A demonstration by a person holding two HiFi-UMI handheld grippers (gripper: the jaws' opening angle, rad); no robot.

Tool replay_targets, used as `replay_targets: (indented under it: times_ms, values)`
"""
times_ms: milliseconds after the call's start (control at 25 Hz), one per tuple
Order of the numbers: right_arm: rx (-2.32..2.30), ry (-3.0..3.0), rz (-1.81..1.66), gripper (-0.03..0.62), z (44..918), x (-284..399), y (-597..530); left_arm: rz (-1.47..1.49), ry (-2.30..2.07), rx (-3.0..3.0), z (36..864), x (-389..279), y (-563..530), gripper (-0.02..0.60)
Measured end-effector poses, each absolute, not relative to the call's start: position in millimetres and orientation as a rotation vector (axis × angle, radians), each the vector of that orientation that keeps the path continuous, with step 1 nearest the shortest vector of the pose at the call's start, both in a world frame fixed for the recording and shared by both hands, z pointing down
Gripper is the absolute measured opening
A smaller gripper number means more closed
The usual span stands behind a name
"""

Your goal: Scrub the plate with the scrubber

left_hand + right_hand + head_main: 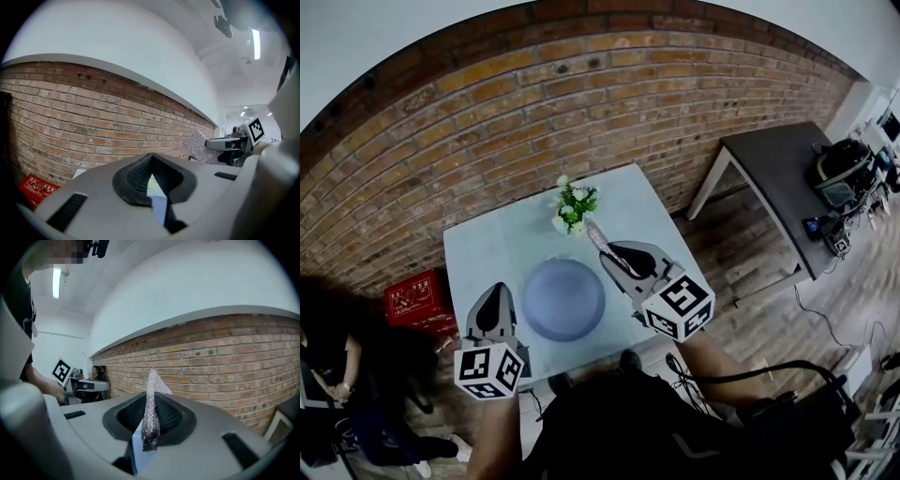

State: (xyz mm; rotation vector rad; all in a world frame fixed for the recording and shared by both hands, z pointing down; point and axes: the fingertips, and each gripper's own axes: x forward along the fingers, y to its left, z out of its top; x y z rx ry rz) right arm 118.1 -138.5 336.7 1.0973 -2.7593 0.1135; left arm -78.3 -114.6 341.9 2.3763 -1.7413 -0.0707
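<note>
A round blue-grey plate (562, 298) lies on the pale table (487, 248). My left gripper (498, 294) hangs just off the plate's left rim, jaws shut; in the left gripper view (151, 164) nothing shows between them. My right gripper (609, 251) hovers at the plate's far right, shut on a silvery mesh scrubber (598, 238). In the right gripper view the scrubber (151, 418) stands on edge between the pads of that gripper (152, 399). The left gripper view shows the scrubber (202, 146) held level. The plate is hidden from both gripper views.
A small vase of white flowers (575, 208) stands at the table's far edge, close to the scrubber. A red crate (417, 298) sits on the floor at left, near a seated person (337, 375). A dark table (783, 183) with gear stands at right. A brick wall (581, 103) runs behind.
</note>
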Motion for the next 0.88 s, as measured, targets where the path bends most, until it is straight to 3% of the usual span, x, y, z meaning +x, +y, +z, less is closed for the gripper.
replay_targets:
  times_ms: [880]
  values:
    - [1.261,-2.672,0.022,0.066,334,110,-150,-0.108,-1.822,2.363,323,-106,-116,0.009]
